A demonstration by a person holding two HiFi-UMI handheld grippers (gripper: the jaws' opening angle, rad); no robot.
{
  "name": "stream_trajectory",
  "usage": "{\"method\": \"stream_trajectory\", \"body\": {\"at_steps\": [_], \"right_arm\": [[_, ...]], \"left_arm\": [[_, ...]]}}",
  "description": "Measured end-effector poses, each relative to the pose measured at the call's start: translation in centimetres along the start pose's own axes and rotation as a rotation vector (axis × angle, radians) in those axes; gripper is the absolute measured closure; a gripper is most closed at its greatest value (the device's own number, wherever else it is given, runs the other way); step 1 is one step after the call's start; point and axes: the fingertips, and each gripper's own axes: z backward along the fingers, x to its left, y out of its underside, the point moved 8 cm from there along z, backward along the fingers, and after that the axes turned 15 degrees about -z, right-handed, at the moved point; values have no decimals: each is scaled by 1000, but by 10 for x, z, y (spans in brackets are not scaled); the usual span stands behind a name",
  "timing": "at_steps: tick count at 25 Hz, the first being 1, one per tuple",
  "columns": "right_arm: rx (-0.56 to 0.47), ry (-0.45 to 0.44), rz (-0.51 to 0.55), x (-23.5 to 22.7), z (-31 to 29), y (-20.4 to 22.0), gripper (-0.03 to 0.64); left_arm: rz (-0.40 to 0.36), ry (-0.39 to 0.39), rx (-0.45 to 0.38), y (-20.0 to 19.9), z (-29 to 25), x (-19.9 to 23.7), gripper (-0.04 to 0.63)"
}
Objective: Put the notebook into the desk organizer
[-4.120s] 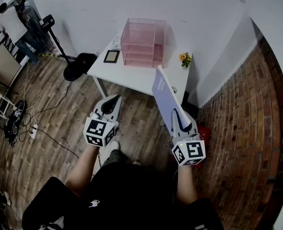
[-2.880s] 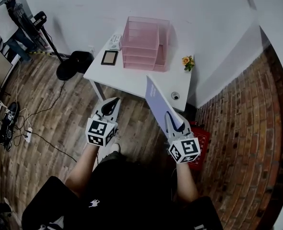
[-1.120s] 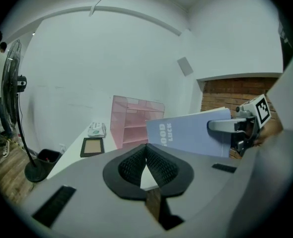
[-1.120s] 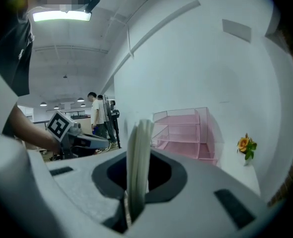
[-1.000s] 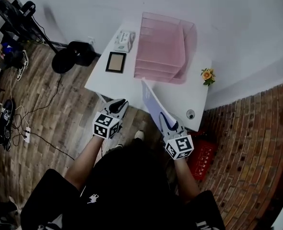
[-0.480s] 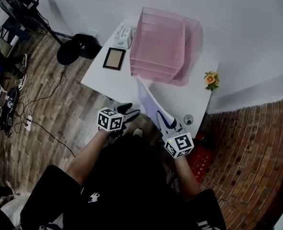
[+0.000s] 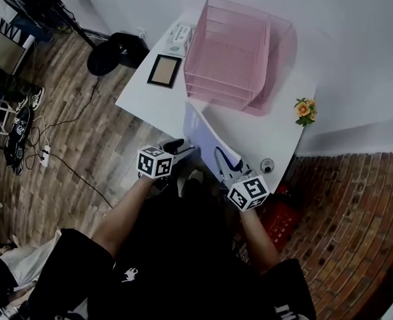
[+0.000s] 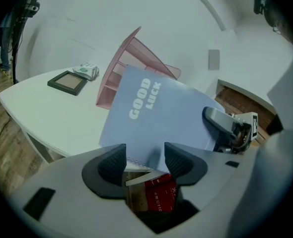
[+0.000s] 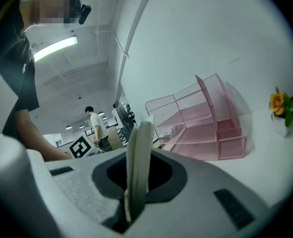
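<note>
Notebook [image 7: 206,135] between right gripper's [image 7: 225,165] tight jaws.

Noted white rectangular worktop [image 7: 276,139], far side close to white wall, wooden plank floor [image 7: 70,159] to its left. Found pink desk organizer [image 7: 233,52] standing on far half, open tiers facing near edge. Logged dark frame [image 7: 164,71] lying flat just left of organizer, not touching. Spotted small pale packet [image 7: 180,35] beyond frame, at far left corner. Recorded orange flowers [image 7: 306,109] right of organizer, apart from it. Marked small round object [image 7: 268,165] near front right edge; kind not made out.
</note>
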Motion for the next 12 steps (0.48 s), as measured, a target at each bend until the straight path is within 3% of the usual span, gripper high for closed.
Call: {"method": "stream_trajectory", "body": {"at_steps": [6, 12], "right_arm": [[-6, 103, -143, -41, 1, 11, 586], [54, 177, -202, -72, 0, 29, 586]], "left_arm": [[-5, -3, 66, 5, -9, 3, 351], [-6, -30, 136, 18, -23, 2, 354]]}}
